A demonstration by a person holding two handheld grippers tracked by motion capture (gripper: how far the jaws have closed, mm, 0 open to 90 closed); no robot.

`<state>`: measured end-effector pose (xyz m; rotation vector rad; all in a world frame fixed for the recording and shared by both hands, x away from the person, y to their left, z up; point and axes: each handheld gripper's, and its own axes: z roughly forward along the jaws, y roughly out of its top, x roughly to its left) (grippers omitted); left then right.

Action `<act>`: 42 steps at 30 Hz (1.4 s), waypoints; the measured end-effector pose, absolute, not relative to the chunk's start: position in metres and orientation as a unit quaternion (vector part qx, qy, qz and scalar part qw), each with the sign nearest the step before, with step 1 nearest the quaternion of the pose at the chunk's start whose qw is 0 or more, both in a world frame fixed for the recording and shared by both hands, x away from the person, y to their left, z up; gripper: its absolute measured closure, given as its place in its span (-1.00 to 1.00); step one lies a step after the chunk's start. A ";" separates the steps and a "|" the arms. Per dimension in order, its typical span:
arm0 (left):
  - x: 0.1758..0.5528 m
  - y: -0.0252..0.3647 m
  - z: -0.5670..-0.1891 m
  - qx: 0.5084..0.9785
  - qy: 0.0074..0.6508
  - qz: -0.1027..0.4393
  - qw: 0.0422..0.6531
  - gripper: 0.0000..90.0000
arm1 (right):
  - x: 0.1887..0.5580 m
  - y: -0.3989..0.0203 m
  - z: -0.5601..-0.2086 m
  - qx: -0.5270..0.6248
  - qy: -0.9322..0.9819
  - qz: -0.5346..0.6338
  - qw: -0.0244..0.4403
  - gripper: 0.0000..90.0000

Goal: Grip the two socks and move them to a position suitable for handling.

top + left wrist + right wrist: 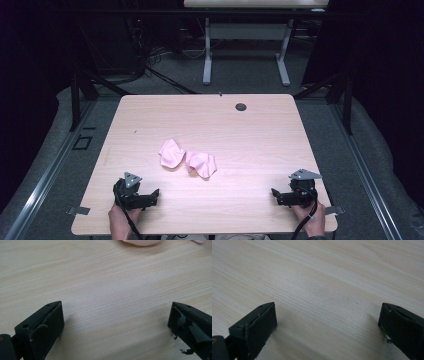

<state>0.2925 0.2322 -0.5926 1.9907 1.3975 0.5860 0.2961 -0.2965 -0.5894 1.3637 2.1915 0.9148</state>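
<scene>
The light wooden surface (250,125) takes up the middle of the high view, standing on a grey carpeted floor (240,75) with dark frame rails to either side and the white legs of a second table (207,55) beyond its far edge. A small dark round hole (241,107) sits near the far edge of the surface, right of centre. Two crumpled pink cloths lie near the middle: the left cloth (171,153) and the right cloth (201,164) sit just beside each other, and whether they touch cannot be told. In the left gripper view the near edge of a pink cloth (141,242) shows at the top, well ahead of the jaws. The left gripper (150,198) rests at the near left corner, held by a hand (122,220) that comes in from the bottom edge, and it points toward the right. Its jaws stand wide apart with bare wood between them and hold nothing (116,322). The right gripper (276,194) lies at the near right corner in the other hand (314,222), pointing left toward the centre. Its jaws are likewise spread wide over bare wood and grip nothing (327,322). Both grippers are well apart from the cloths, one to each side and nearer the person.
</scene>
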 end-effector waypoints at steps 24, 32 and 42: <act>0.294 0.225 -0.578 0.755 0.526 0.211 0.330 -1.00 | 0.296 -0.297 -0.590 0.488 0.783 0.330 0.202 -0.97; 0.308 0.201 -0.554 0.765 0.493 0.173 0.377 -1.00 | 0.296 -0.297 -0.590 0.487 0.783 0.330 0.203 -0.97; 0.339 0.154 -0.547 0.788 0.460 0.131 0.388 -0.97 | 0.296 -0.297 -0.590 0.489 0.781 0.329 0.205 -0.96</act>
